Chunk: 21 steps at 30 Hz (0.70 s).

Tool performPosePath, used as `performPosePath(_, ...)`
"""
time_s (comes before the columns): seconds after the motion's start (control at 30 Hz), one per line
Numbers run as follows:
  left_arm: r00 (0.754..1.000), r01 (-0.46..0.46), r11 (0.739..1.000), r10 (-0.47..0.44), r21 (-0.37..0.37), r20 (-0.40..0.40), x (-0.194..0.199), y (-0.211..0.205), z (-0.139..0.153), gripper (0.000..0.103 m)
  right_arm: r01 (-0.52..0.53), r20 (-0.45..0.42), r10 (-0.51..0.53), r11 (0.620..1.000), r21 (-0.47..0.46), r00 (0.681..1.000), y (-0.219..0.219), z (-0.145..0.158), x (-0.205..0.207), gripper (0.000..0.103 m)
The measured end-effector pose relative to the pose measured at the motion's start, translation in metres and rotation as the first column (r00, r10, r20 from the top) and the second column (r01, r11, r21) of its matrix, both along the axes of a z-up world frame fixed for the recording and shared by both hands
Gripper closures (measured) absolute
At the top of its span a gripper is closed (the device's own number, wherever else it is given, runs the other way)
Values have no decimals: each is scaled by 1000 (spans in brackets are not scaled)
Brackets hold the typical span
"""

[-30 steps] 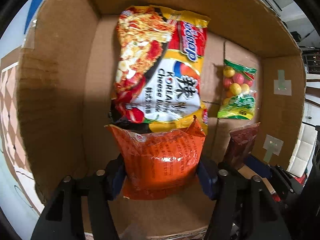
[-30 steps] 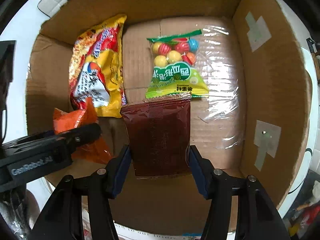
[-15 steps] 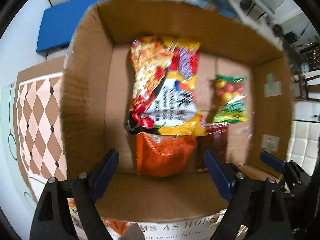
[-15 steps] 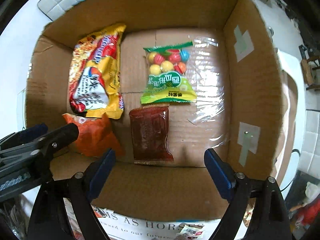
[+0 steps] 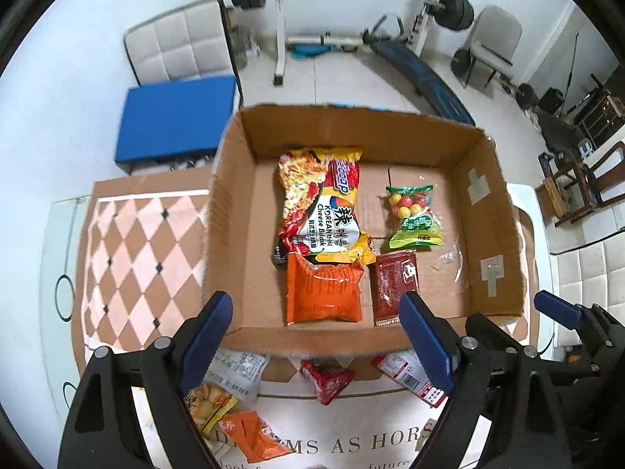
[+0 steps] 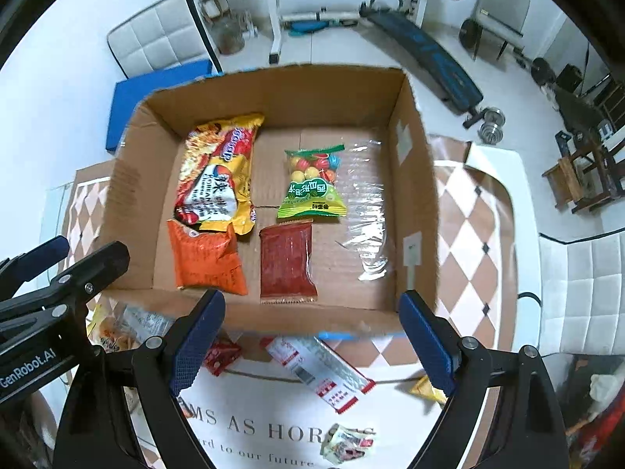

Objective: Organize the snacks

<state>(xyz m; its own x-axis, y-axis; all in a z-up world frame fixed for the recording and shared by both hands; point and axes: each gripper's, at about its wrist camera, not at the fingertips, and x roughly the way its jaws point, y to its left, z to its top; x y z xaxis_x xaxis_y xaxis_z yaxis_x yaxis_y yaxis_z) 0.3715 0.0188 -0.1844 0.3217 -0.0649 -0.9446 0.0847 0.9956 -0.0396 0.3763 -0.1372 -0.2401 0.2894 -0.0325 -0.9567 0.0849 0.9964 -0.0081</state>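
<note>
A cardboard box (image 5: pixel 492 211) (image 6: pixel 414 179) holds a yellow noodle pack (image 5: pixel 320 211) (image 6: pixel 215 172), a green candy bag (image 5: pixel 414 217) (image 6: pixel 314 183), an orange snack bag (image 5: pixel 322 293) (image 6: pixel 207 258) and a dark red packet (image 5: pixel 394 285) (image 6: pixel 287 265). My left gripper (image 5: pixel 316 348) is open and empty above the box's near wall. My right gripper (image 6: pixel 310 344) is open and empty, also above the near wall. Loose snacks lie in front of the box: a red pack (image 5: pixel 326 379) (image 6: pixel 218 355), a red-white bar (image 5: pixel 410 379) (image 6: pixel 316 367), an orange bag (image 5: pixel 254 437).
The box stands on a checkered mat (image 5: pixel 129 250) over a white table. More wrappers lie near the front: a yellow chip bag (image 5: pixel 207 402), a small yellow pack (image 6: pixel 425 387), a crumpled wrapper (image 6: pixel 347 441). A blue pad (image 5: pixel 175 117), a chair and a weight bench stand behind.
Both grippers opened, released the orange bag and the dark red packet on the box floor, then pulled up and back out of the box.
</note>
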Motion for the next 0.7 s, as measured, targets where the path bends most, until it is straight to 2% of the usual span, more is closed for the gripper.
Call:
performPosePath(0.17,996,-6,1000,5,17,94,-36,-1,24,16,-24,71,26,999,-25,997,7,28,-37,10)
performPosePath(0.4,985,-9,1000,5,25,172,-80,-2,50,16,-30,145,33,999,-24,989,14,53,-84,10)
performPosePath(0.57,983,-7,1000,4,17,186,-105,0,57,16,-26,165,27,1000,-11,986,15,61,-108,10)
performPosePath(0.7,991,-41,999,41,-4,127,-122,8,44,16,6,124,-10,1000,30,992,6,50,-126,10)
